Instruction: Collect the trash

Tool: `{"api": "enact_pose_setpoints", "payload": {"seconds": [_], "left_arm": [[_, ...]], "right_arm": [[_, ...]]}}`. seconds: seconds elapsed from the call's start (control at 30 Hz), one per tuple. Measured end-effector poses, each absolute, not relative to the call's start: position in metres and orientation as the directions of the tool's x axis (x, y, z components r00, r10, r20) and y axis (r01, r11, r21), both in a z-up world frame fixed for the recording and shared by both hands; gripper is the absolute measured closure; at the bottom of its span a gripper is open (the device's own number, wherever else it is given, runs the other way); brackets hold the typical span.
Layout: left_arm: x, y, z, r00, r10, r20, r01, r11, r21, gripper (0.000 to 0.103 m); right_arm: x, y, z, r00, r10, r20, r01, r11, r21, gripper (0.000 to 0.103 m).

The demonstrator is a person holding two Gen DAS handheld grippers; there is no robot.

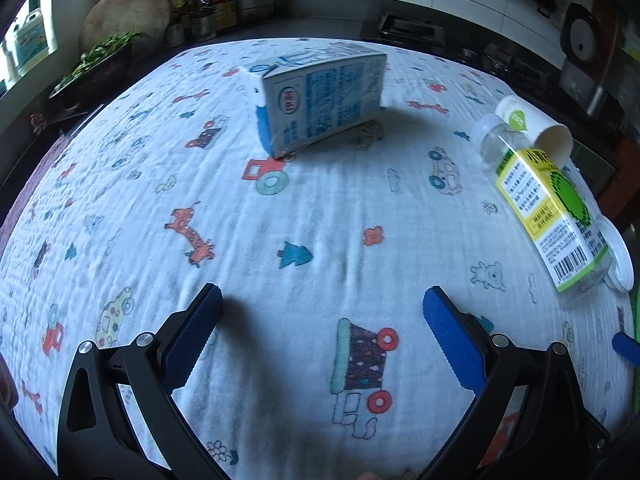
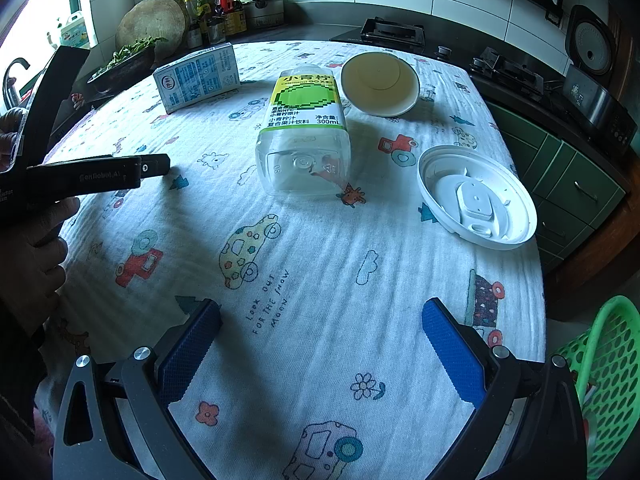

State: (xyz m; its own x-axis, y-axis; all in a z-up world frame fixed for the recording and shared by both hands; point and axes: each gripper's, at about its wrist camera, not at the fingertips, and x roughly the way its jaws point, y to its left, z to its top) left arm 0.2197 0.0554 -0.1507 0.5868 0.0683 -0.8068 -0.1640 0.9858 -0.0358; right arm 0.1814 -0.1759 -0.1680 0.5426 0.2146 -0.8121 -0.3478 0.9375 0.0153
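Note:
A blue-and-white carton point(image 1: 320, 100) lies on the patterned cloth, well ahead of my open left gripper point(image 1: 322, 300). A clear bottle with a yellow-green label point(image 1: 548, 204) lies on its side at the right, a paper cup point(image 1: 536, 128) tipped over behind it. In the right wrist view the same bottle point(image 2: 306, 128) lies ahead of my open right gripper point(image 2: 322, 312), with the paper cup point(image 2: 380, 84) beyond it, a white lid point(image 2: 476, 196) to the right and the carton point(image 2: 198, 76) at the far left. Nothing sits between either pair of fingers.
A green mesh basket point(image 2: 604, 380) stands off the table's right edge. The left gripper body point(image 2: 92, 176) and a hand point(image 2: 28, 248) reach in from the left. Bottles, a pot and a dish of greens point(image 2: 124, 60) line the counter behind; a stove point(image 2: 392, 32) sits behind the table.

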Motion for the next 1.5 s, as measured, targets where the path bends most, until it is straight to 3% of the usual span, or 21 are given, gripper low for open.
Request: {"api": "enact_pose_setpoints", "payload": {"seconds": [0.87, 1.5], "left_arm": [[0.220, 0.056, -0.152, 0.575, 0.113, -0.810, -0.196, 0.981, -0.002, 0.004], [0.220, 0.054, -0.151, 0.582, 0.076, -0.810, -0.161, 0.987, -0.023, 0.004]], "right_arm": [[0.182, -0.175, -0.168, 0.543, 0.214, -0.812, -0.348, 0.938, 0.015, 0.006], [0.181, -0.175, -0.168, 0.543, 0.215, -0.812, -0.347, 0.938, 0.016, 0.006]]}}
